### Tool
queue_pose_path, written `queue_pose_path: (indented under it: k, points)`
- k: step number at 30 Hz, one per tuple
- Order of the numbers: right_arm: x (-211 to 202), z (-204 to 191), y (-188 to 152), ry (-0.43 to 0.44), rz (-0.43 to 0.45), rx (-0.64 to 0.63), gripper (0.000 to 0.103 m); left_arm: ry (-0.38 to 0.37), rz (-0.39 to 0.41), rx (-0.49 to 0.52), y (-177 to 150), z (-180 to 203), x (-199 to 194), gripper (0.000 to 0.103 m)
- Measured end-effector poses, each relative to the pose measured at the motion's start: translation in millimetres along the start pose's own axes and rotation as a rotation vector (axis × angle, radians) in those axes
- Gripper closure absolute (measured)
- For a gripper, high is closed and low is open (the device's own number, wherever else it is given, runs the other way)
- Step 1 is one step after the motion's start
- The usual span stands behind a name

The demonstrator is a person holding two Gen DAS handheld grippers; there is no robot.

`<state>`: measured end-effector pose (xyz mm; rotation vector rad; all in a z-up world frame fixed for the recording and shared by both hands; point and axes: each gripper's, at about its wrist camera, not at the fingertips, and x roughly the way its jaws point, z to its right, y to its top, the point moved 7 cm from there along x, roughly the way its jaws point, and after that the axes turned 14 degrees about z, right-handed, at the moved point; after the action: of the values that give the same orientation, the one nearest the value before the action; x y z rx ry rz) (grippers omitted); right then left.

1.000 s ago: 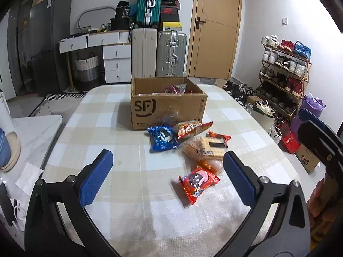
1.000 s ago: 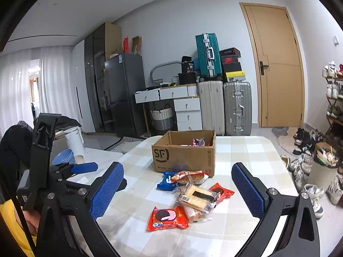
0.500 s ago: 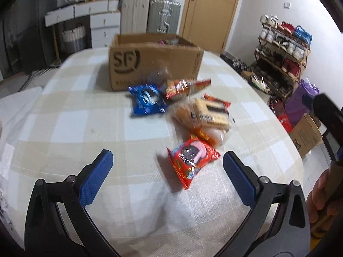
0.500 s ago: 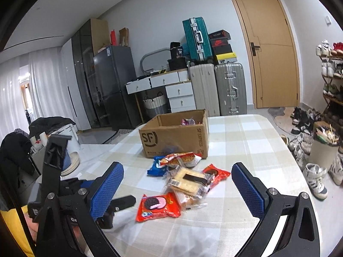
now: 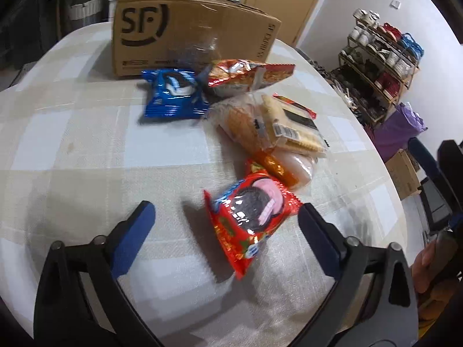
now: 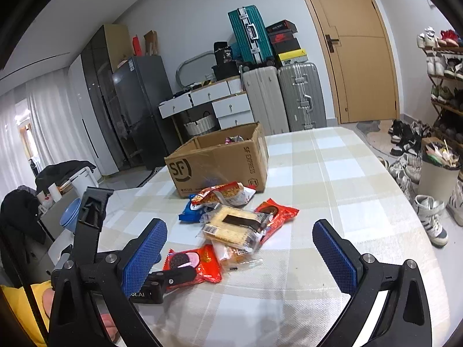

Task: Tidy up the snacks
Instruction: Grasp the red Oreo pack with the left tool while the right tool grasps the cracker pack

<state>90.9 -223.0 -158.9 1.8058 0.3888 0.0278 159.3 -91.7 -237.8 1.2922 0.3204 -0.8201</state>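
A red Oreo packet (image 5: 251, 222) lies on the checked tablecloth between the open fingers of my left gripper (image 5: 227, 232), low over the table. It also shows in the right wrist view (image 6: 192, 266). Behind it lie a clear cracker pack (image 5: 275, 124), a blue Oreo packet (image 5: 173, 94) and a red noodle bag (image 5: 246, 76). The open SF cardboard box (image 5: 185, 34) stands at the back with snacks inside (image 6: 234, 139). My right gripper (image 6: 238, 256) is open and empty, higher and to the right.
The round table's edge (image 5: 385, 167) curves close on the right. A shoe rack (image 5: 379, 66) and a bin (image 6: 437, 170) stand beyond it. Suitcases (image 6: 283, 98), drawers and a fridge (image 6: 139, 110) line the far wall.
My left gripper has dropped and moved forward until the red Oreo packet sits between its fingers. The right gripper has tilted and shifted a little closer to the pile.
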Motion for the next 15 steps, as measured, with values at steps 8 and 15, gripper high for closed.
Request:
queue_pose_path:
  k: [8,15]
  points:
    - [3.1,4.0,-5.2,0.000,-0.021,0.020,0.001,-0.053,0.007,0.025,7.6,14.3,13.9,0.059]
    - [-2.1,-7.2,-0.7,0.005,-0.013,-0.012,0.001,-0.051,0.007,0.051,13.9,23.5,17.4,0.062]
